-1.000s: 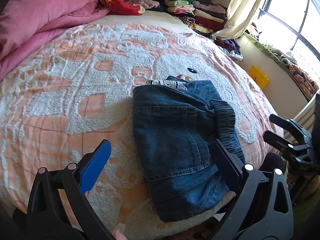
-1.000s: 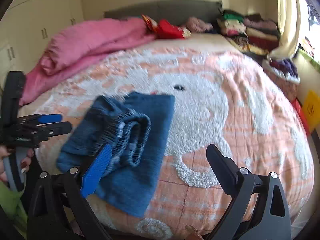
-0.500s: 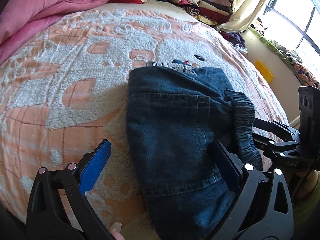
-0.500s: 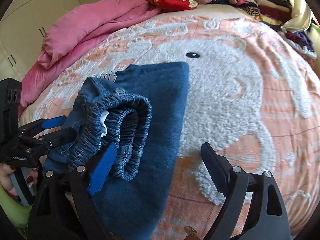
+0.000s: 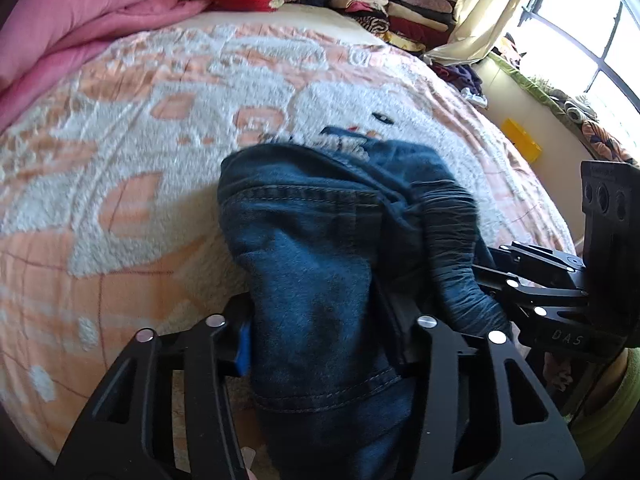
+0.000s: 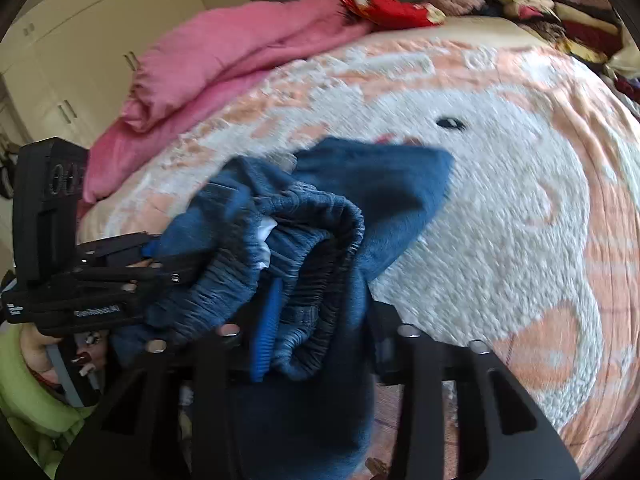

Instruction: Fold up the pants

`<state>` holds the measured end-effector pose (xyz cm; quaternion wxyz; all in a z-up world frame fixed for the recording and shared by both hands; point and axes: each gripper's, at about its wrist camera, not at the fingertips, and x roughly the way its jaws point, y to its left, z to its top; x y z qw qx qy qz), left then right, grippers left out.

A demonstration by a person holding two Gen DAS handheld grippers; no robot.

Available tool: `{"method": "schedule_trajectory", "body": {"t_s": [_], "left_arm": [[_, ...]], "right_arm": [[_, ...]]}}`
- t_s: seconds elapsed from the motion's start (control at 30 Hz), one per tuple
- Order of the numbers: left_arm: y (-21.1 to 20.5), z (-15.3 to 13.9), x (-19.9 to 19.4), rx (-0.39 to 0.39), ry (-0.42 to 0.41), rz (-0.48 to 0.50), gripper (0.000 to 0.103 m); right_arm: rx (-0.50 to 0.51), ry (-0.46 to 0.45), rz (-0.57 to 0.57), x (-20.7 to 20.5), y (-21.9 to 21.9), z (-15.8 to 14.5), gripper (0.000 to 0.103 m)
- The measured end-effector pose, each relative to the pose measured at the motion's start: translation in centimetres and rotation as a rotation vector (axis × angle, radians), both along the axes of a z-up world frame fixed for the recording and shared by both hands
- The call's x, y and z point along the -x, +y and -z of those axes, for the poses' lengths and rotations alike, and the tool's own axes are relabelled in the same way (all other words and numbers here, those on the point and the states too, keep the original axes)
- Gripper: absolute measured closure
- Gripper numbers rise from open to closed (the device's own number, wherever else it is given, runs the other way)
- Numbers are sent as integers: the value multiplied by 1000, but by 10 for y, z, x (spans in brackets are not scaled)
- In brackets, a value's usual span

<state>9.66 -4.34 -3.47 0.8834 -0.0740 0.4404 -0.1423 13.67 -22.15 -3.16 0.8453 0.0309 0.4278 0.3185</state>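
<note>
With both tongs clenched on the folded pants, your left gripper and right gripper pinch opposite sides so the bundle holds together above the bedspread.

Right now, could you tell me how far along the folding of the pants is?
Done: the pants already sit as a compact folded bundle on the bed, waistband doubled over. In hand: the left gripper and right gripper are each shut on the near edge. Left: probably one last fold or setting it down and smoothing; the bundle looks bunched, not flat.
</note>
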Motion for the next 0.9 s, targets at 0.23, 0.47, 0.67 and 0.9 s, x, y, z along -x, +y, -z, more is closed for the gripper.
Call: {"method": "schedule_trajectory", "body": {"t_s": [0.23,0.47,0.67,0.9], "left_arm": [[-1,-24,-12,0,-51,-6,66],[8,-42,-33,-10,-110,-46,66],[13,-42,-49,-14,-120,-67,66],[17,-24,-57,-43,-85,-80,52]], "right_arm": [[1,-103,-21,-4,15,-37,69],[18,-161,-23,-31,25,-50,69],[40,-172,-14,-49,32,-48,69],[130,-116,47,-63,33,-24,56]]}}
